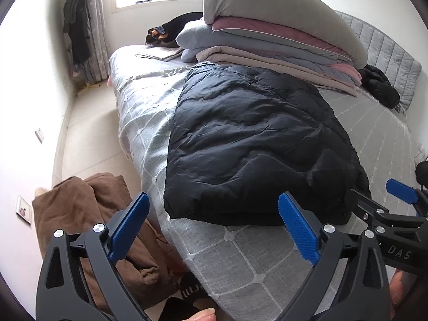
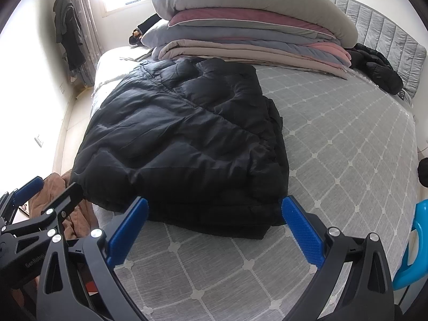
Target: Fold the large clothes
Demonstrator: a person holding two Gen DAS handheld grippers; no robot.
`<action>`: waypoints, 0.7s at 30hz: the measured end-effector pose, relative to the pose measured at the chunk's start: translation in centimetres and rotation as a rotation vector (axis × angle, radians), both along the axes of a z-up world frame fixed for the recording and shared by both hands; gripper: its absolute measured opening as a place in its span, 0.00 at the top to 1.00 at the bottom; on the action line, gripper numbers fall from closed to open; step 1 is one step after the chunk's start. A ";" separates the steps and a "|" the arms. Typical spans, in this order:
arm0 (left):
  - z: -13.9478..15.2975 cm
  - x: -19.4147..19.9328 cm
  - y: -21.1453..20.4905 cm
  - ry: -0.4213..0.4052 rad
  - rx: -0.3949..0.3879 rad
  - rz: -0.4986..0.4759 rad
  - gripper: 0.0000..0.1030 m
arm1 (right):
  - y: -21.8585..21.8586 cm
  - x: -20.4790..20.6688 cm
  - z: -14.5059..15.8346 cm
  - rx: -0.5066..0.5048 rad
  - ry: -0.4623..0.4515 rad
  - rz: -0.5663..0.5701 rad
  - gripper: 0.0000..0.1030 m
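Two tongs, left tongs (image 1: 214, 208) and right tongs (image 2: 214, 212), spread wide, empty, level before folded black jacket (image 2: 184, 139)

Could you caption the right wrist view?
Open right gripper before a folded black puffer jacket on the grey bed.

Colours and patterns: bedroom scene, both wrist views

The puffer jacket (image 1: 256, 144) (image 2: 184, 139) is black. The bedspread (image 1: 240, 264) (image 2: 334, 139) is grey with a white diagonal grid and small white motifs at the crossings. The stack of folded quilts (image 1: 281, 37) (image 2: 248, 29) runs beige-grey, dusty pink, blue-grey and tan. The headboard (image 1: 385, 45) (image 2: 388, 37) is grey. A second jacket (image 1: 379, 85) (image 2: 377, 67) is black. The blanket on the floor (image 1: 88, 224) is brown. The left gripper (image 1: 214, 227) and right gripper (image 2: 214, 227) have black frames with blue finger pads. Walls are white; the floor is cream.
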State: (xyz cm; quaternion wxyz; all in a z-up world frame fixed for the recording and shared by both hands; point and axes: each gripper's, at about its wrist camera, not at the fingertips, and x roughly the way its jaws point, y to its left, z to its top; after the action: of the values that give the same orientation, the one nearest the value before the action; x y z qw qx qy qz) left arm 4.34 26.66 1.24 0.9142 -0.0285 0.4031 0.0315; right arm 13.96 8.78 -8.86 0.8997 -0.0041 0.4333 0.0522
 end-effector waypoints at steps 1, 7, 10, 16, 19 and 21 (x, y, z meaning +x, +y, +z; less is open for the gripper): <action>0.1 0.0 0.2 -0.004 -0.003 0.006 0.09 | -0.1 0.0 0.0 0.000 -0.001 -0.001 0.06; 0.1 0.0 0.0 -0.015 0.041 0.037 0.09 | -0.7 -0.1 0.4 0.018 -0.015 0.000 0.06; 0.1 0.2 0.0 -0.006 0.049 0.040 0.09 | -1.2 -0.3 0.7 0.025 -0.029 0.002 0.06; 0.0 0.3 -0.2 0.004 0.032 0.025 0.09 | -2.1 -0.5 1.1 0.040 -0.042 -0.002 0.06; -0.1 0.3 -0.3 0.011 0.041 0.031 0.09 | -2.4 -0.6 1.2 0.041 -0.044 -0.005 0.06; -0.2 0.4 -0.5 0.017 0.045 0.030 0.09 | -2.6 -0.5 1.2 0.042 -0.045 -0.004 0.06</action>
State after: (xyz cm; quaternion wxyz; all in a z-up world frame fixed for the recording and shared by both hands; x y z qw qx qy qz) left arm 4.75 26.21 1.03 0.9106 -0.0135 0.4095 0.0545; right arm 13.42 6.18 -7.62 0.9092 0.0144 0.4120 0.0594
